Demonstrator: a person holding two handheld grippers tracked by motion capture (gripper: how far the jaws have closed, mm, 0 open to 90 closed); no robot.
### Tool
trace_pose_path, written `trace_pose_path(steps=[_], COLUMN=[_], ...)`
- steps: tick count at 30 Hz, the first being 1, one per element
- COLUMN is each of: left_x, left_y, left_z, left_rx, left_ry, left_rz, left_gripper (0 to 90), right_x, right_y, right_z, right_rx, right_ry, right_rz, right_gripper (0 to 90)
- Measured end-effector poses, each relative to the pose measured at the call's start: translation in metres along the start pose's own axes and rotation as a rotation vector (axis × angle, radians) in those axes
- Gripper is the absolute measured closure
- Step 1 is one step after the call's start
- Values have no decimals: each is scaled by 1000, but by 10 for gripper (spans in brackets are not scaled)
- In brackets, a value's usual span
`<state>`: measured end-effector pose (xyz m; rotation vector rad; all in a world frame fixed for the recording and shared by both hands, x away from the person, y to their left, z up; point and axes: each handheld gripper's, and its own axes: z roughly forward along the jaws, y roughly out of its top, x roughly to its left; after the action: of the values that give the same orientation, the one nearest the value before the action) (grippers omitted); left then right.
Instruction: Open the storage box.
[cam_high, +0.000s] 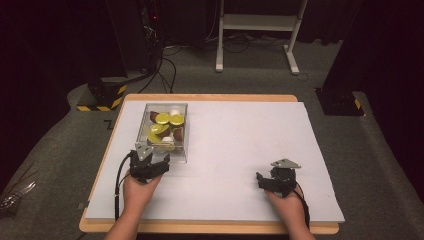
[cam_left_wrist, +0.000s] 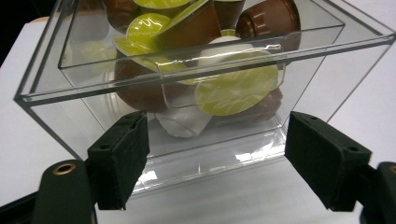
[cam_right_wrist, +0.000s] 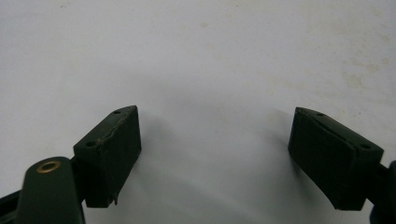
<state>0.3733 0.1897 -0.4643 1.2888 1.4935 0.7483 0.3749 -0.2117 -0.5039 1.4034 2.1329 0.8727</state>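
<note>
Two grippers sit near the table's front edge, each in one of the person's hands. The left gripper (cam_high: 150, 162), toward the front left corner, points at the near end of a clear plastic box (cam_high: 164, 131); in the left gripper view its jaws stand spread wide on either side of that end wall (cam_left_wrist: 196, 140), and the pads do not press on it. The right gripper (cam_high: 270, 181), toward the front right corner, has its jaws spread over bare white table (cam_right_wrist: 210, 60) with nothing between them. Farther back, the box lies along the left side of the table, reaching toward the far edge. Inside are coffee capsules (cam_left_wrist: 236, 88), brown with yellow-green foil lids, and a white one among them.
</note>
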Motion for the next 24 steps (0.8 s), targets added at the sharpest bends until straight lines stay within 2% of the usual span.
trace_pose_path(steps=[2, 3, 5, 12, 15, 17, 23, 24], left_x=[1, 0, 0, -4, -5, -5, -8, -7], left_y=[0, 1, 1, 8, 10, 9, 8, 8], left_z=[1, 3, 4, 7, 10, 13, 16, 15], left_rx=[6, -8, -10, -8, -6, -3, -7, 1], left_ry=[4, 8, 9, 19, 16, 31, 47, 50], left_rz=[7, -8, -13, 13, -6, -10, -19, -6], left_gripper=[222, 222, 223, 221, 221, 219, 201, 201], right_x=[0, 0, 0, 0, 0, 0, 0, 0], right_y=[0, 0, 0, 0, 0, 0, 0, 0], right_z=[0, 0, 0, 0, 0, 0, 0, 0], right_rx=[0, 0, 0, 0, 0, 0, 0, 0], right_ry=[0, 0, 0, 0, 0, 0, 0, 0], right_rz=[0, 0, 0, -1, 1, 0, 1, 1], right_gripper=[169, 169, 169, 169, 169, 169, 169, 169])
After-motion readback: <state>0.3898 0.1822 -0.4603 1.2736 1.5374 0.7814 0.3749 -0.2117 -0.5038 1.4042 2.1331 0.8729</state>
